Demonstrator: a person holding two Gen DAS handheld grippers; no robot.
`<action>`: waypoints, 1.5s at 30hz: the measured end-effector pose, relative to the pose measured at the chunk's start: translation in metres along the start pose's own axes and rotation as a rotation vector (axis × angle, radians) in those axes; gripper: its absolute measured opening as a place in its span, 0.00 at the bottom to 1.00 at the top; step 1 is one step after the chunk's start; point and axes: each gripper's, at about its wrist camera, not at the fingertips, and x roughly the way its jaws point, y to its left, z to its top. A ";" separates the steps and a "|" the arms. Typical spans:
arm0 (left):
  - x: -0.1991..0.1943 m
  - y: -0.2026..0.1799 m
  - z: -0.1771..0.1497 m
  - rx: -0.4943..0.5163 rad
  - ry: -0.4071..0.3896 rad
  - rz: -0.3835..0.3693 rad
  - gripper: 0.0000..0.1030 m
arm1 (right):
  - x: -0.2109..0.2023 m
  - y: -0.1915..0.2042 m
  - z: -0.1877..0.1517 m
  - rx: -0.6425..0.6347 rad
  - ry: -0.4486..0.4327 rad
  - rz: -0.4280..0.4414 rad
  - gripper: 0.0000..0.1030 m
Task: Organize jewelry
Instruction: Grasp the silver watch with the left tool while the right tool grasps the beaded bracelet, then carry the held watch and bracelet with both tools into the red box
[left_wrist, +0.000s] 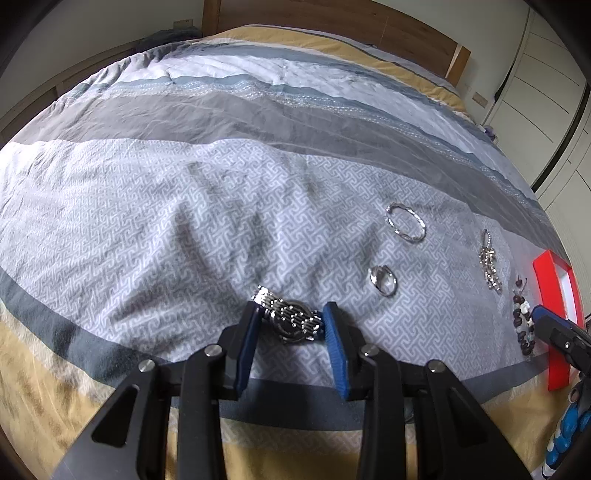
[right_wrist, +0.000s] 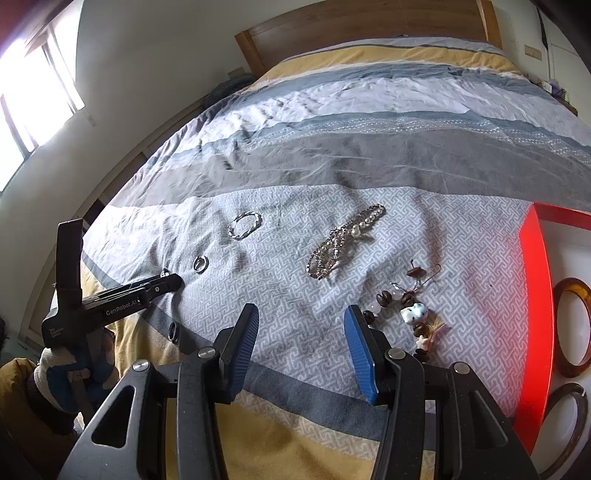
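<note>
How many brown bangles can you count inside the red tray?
2, both seen only by the right wrist camera in the red tray: one bangle farther in, another nearer and cut off by the frame edge. Others may lie out of view.

Lettering on the left gripper's body

In the right wrist view, the black side of the left gripper (right_wrist: 170, 279) carries white print reading "GenRobot.AI"; a smaller white label lower on its handle is too small to read; no other text shows.
</note>
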 end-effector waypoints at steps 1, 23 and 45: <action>0.001 -0.001 0.000 0.005 -0.002 0.003 0.32 | 0.000 -0.002 -0.001 0.005 -0.002 -0.006 0.47; -0.001 0.000 -0.001 0.002 -0.042 0.011 0.29 | 0.007 -0.036 -0.011 0.030 0.015 -0.162 0.53; -0.051 0.011 -0.012 -0.049 -0.071 0.013 0.29 | -0.016 -0.022 -0.025 0.014 0.022 -0.099 0.14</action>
